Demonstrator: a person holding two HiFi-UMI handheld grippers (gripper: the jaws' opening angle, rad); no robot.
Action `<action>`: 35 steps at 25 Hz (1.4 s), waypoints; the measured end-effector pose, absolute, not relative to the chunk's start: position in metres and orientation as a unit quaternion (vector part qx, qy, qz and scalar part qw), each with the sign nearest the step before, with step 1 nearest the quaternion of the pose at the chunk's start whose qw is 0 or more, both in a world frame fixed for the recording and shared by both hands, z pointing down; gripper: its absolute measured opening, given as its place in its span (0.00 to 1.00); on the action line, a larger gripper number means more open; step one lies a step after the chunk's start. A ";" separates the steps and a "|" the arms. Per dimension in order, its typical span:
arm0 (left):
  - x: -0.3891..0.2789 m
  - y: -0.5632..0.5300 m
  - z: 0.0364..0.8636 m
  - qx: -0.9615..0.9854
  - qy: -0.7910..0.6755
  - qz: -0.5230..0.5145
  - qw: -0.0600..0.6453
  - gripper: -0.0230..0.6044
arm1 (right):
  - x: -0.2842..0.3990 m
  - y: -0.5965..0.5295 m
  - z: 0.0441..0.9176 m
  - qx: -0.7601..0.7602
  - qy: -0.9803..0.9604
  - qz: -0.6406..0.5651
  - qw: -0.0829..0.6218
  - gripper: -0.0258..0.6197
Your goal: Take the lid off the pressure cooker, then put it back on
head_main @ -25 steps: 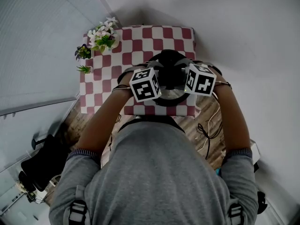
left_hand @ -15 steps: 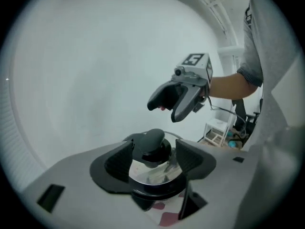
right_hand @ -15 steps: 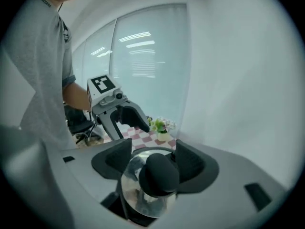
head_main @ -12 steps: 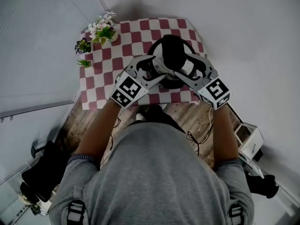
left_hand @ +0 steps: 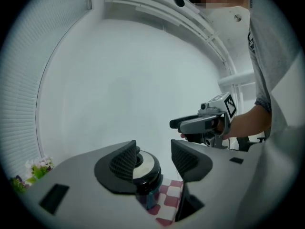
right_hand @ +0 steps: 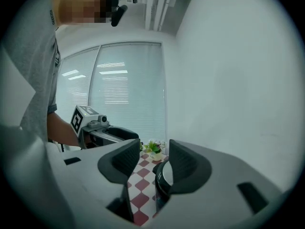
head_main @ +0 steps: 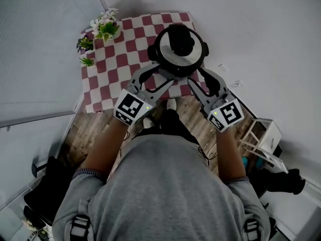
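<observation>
Pressure cooker (lid on) atop checkered table

The pressure cooker is round and black. It stands upright on the near right part of the checked desk. Its shiny silver lid is on, with a black knob on top.

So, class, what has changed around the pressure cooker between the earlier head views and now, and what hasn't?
Both the left gripper and right gripper drew back from the pressure cooker toward the person, swinging from pointing down to level. Their jaws have just been closing, with nothing between them. The lid stays on; cooker, checked cloth and plants unchanged.
</observation>
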State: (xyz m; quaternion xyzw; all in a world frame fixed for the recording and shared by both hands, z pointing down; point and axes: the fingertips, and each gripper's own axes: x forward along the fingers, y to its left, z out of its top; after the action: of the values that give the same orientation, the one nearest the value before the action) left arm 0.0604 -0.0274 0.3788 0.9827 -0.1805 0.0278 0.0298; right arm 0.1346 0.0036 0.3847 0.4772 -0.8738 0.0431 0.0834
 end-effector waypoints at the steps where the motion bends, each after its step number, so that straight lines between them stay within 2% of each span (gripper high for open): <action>1: 0.059 -0.020 0.375 0.983 -0.181 0.019 0.032 0.41 | 0.133 0.010 0.382 0.481 -0.872 0.040 0.081 0.33; 7: 0.049 0.007 0.352 0.978 -0.205 -0.020 0.012 0.27 | 0.132 0.031 0.366 0.481 -0.874 0.028 0.063 0.25; 9: 0.047 0.011 0.348 0.973 -0.228 -0.024 0.011 0.09 | 0.135 0.038 0.362 0.477 -0.877 0.021 0.063 0.17; 12: 0.049 0.019 0.340 0.968 -0.248 -0.032 0.016 0.07 | 0.138 0.047 0.353 0.467 -0.882 0.008 0.063 0.05; 35: 0.099 0.076 0.335 0.940 -0.339 -0.016 -0.005 0.06 | 0.185 0.094 0.348 0.393 -0.918 -0.003 0.054 0.05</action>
State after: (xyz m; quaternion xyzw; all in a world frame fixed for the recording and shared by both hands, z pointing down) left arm 0.0988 0.0764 0.3347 0.9405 -0.3394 -0.0164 -0.0046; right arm 0.1847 0.0940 0.3476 0.3934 -0.9178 -0.0026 0.0537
